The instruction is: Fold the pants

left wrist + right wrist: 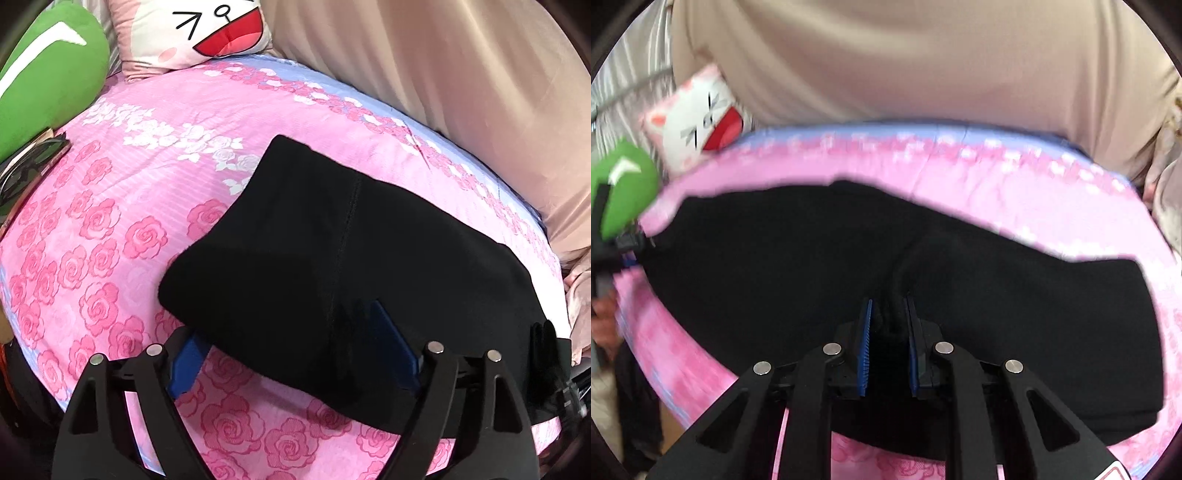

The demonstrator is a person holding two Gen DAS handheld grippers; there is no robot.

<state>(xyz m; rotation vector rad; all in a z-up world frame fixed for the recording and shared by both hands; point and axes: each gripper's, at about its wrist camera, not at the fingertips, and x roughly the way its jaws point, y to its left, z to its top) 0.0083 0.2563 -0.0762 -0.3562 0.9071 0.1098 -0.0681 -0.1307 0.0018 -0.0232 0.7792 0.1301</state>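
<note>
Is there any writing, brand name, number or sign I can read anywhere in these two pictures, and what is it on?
No readable words or numbers anywhere.
Cushion: a drawn cartoon face only, no letters.
Green plush: a white stripe mark, no text.
Sticker at the bottom edge of the right wrist view: a red-outlined shape, cut off by the frame, unreadable.
Black pants and pink rose sheet: no label or print visible.

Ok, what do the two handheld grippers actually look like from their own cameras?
Both match: the left gripper and right gripper have matte black linkage arms with triangular cut-outs, round silver pivot pins, and flat blue finger pads. The right one's pads show ribbed edges. No cables are visible.
</note>
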